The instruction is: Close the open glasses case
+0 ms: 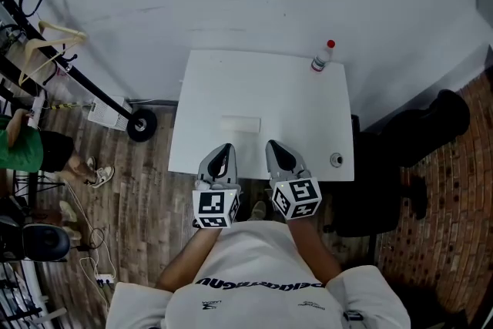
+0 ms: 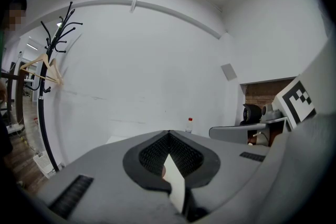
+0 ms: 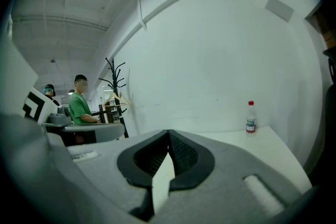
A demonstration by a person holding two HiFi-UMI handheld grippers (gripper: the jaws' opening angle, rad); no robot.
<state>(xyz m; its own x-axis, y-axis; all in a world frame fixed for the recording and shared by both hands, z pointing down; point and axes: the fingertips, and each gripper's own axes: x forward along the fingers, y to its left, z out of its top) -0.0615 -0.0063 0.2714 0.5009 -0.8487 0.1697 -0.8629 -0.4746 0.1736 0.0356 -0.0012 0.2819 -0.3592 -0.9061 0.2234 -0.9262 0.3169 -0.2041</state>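
Nearest the head camera: the person's white shirt [image 1: 254, 273], with both forearms reaching forward to the near edge of a white table [image 1: 308, 100].

Far left, on the wood floor:
- A black coat stand [image 1: 77, 81] leans across the corner and carries a pale wooden hanger [image 1: 48, 42].
- Its wheeled base [image 1: 142, 125] sits just beside the table's left edge.
- A bystander in a green top [image 1: 21, 144] stands below the stand.

Left gripper [image 1: 225, 148]: held over the table's near edge, with its marker cube [image 1: 214, 209] toward the person. In the left gripper view the two ribbed pads meet at their tips. The jaws are clenched together and nothing sits between them.

Glasses case [image 1: 240, 123]: a pale, flat rectangle on the table, near the middle. It lies just ahead of both grippers and between their lines, and neither gripper touches it. The head view is too small to show whether its lid is raised.

Right gripper [image 1: 274, 145]: beside the left one, pointing the same way, with its own marker cube [image 1: 296, 198] behind. In the right gripper view its tips also meet, clenched on nothing.

Right side of the table:
- A small round object [image 1: 336, 159] lies near the front right corner.
- A clear bottle with a red cap [image 1: 323, 58] stands upright at the far right corner, against the white wall.

A black chair [image 1: 362, 196] stands just beyond the table's right edge.
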